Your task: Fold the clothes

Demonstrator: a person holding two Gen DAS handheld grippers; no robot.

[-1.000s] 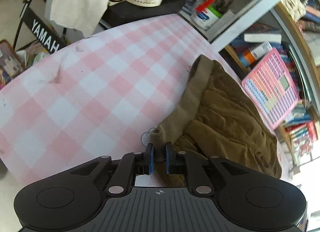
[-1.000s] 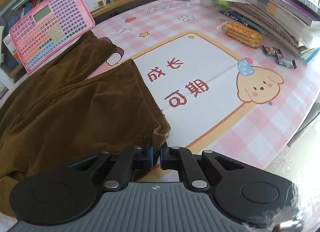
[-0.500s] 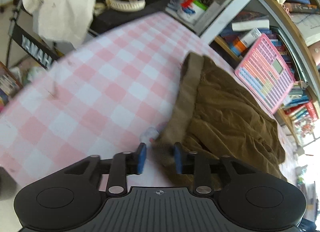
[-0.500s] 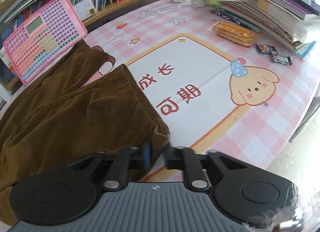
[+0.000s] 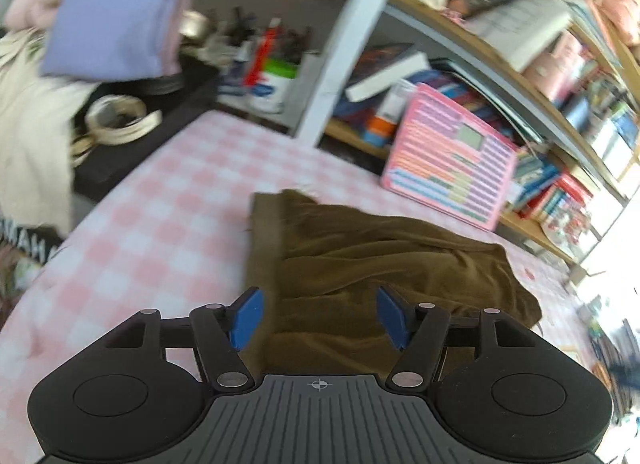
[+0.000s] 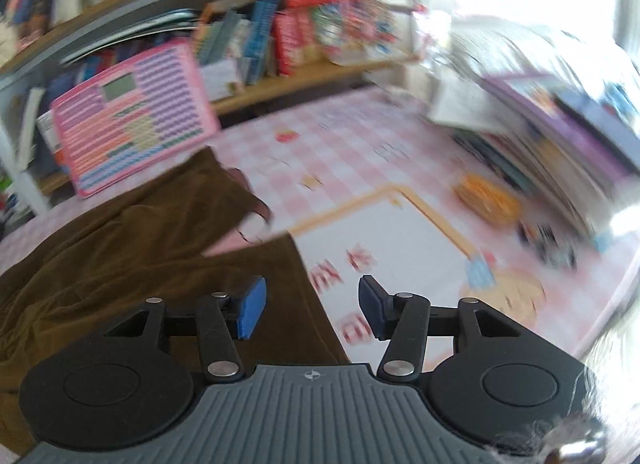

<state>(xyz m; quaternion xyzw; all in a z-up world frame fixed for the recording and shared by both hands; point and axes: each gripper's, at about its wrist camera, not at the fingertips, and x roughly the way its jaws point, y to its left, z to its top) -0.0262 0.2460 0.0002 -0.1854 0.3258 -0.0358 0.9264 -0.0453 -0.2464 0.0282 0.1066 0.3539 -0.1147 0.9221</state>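
Left gripper (image 5: 320,318) wide open, blue pads (image 5: 246,318) well apart, nothing held; it hangs over the near edge of the brown corduroy garment (image 5: 384,264), whose lighter waistband strip (image 5: 262,236) runs near-to-far just inside the left pad. Right gripper (image 6: 310,310) also wide open and empty, pads (image 6: 252,308) spread, above the near right edge of the same garment (image 6: 140,252); left pad over cloth, right pad over the printed mat. Garment lies crumpled flat on the desk (image 5: 160,216), which has a pink-and-white checked cover; in the right wrist view the cloth fills the left half and its right edge ends at the white panel with an orange border (image 6: 404,200) and red characters (image 6: 348,264). Cartoon puppy print (image 6: 508,288) at right on the cover, blurred. Pink keyboard toy (image 5: 448,156) stands tilted against the bookshelf (image 5: 520,76) at the far side, just beyond the garment's far edge. Pen cup (image 5: 276,80) at far left by a white upright post (image 5: 344,48). Stack of books (image 6: 560,136) on the far right of the desk, an orange packet (image 6: 488,200) near it. Lilac cloth (image 5: 112,12) and cream cloth (image 5: 28,136) off the desk at left, over black stand with lettering. Both views motion-blurred, small items unreadable.
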